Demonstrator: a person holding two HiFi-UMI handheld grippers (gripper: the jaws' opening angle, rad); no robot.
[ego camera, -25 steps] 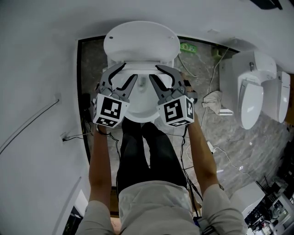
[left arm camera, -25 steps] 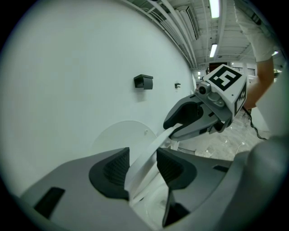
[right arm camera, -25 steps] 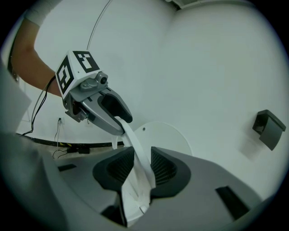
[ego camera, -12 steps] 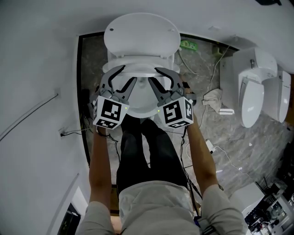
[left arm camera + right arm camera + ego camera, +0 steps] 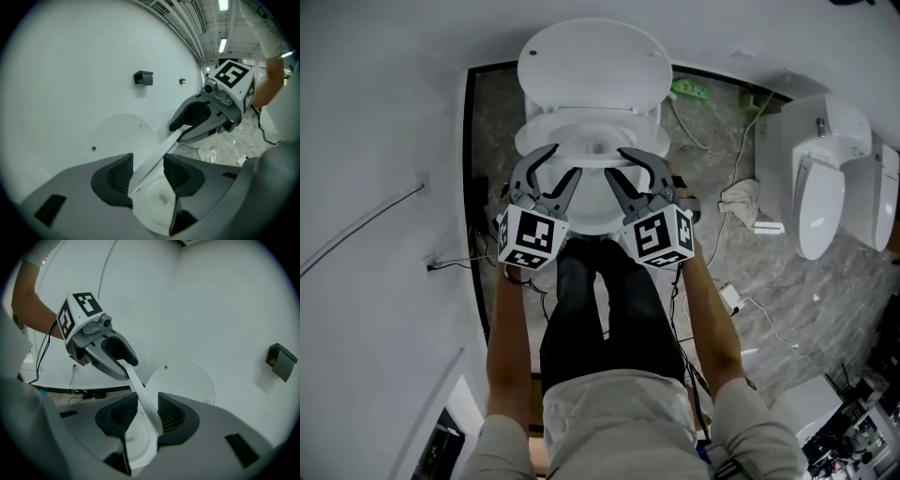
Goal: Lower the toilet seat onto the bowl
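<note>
Toilet seat (image 5: 149,160): hinged at the back of the toilet and tilted forward. Its front edge is off the rim and runs edge-on between both sets of jaws. It is not down yet; I'd call it partway, and I can't tell how much gap is left.

Left gripper (image 5: 562,164): jaws apart and have just been opening. The seat edge sits loosely between the pads, with a gap showing on one side. I read this as cradling, not a clamp.

Right gripper (image 5: 616,161): same picture. Its jaws are narrower than the left's but have also just been opening, with the seat edge between the pads and no squeeze that I can see.

I've got the two grippers side by side on the front edge, left and right of centre. That keeps the seat level as it comes down and stops it twisting on the hinge. A loose hold makes sense, because the edge has to pivot inside the jaws as the seat tips.

Bowl (image 5: 591,211): directly below the seat, open and white, with nothing lying on the rim that I can see.

Lid (image 5: 592,56): upright against the wall behind, apart from the seat. It stays out of this.

Further out there is marbled floor with loose cables beside the toilet, and a second toilet (image 5: 816,187) well off to the right. My legs are right at the bowl's front.

Risk: with the jaws this loose, the seat could slip out and slam.
</note>
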